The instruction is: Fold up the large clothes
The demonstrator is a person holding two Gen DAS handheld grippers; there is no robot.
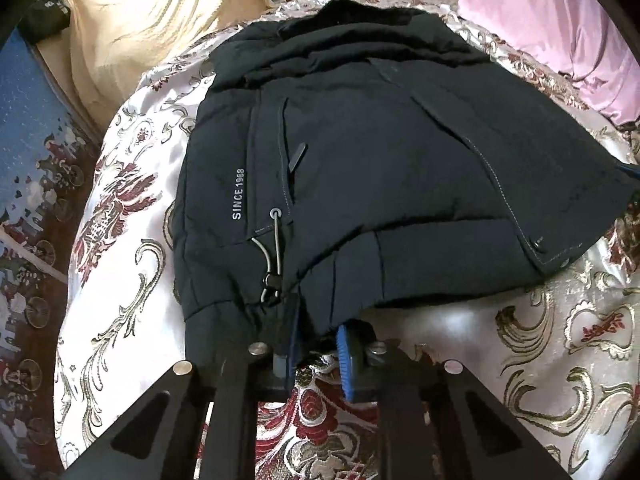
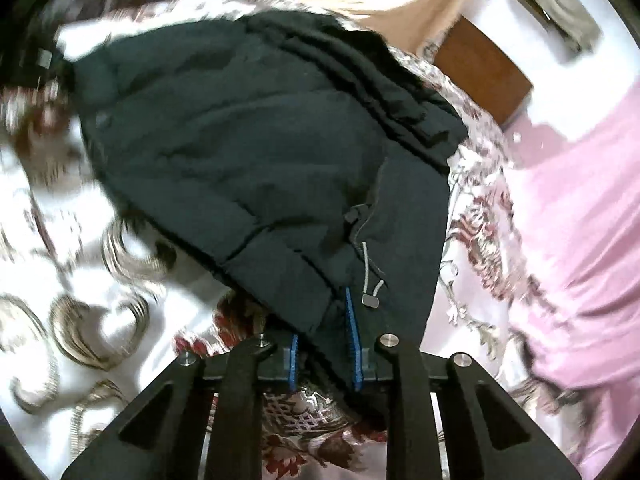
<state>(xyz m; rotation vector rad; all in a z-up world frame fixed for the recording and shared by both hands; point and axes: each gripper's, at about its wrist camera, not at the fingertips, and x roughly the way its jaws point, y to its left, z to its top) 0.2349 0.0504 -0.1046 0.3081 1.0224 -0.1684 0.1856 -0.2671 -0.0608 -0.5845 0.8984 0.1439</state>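
A dark navy padded jacket (image 1: 360,152) with "SINCE 1988" printed on it lies folded on a satin bedspread (image 1: 120,280) with red and gold flowers. My left gripper (image 1: 318,344) is shut on the jacket's near hem, beside a grey drawcord and toggle (image 1: 272,276). In the right wrist view the same jacket (image 2: 248,140) fills the middle, blurred. My right gripper (image 2: 324,356) is shut on its hem corner, just below a drawcord toggle (image 2: 370,300). Blue finger pads (image 2: 352,344) show on both sides of the cloth.
A cream pillow (image 1: 132,28) lies at the far left and a pink sheet (image 1: 560,28) at the far right; the pink sheet also shows in the right wrist view (image 2: 580,220). A brown wooden headboard (image 2: 484,68) stands behind. A patterned blue and red carpet (image 1: 28,200) lies left of the bed.
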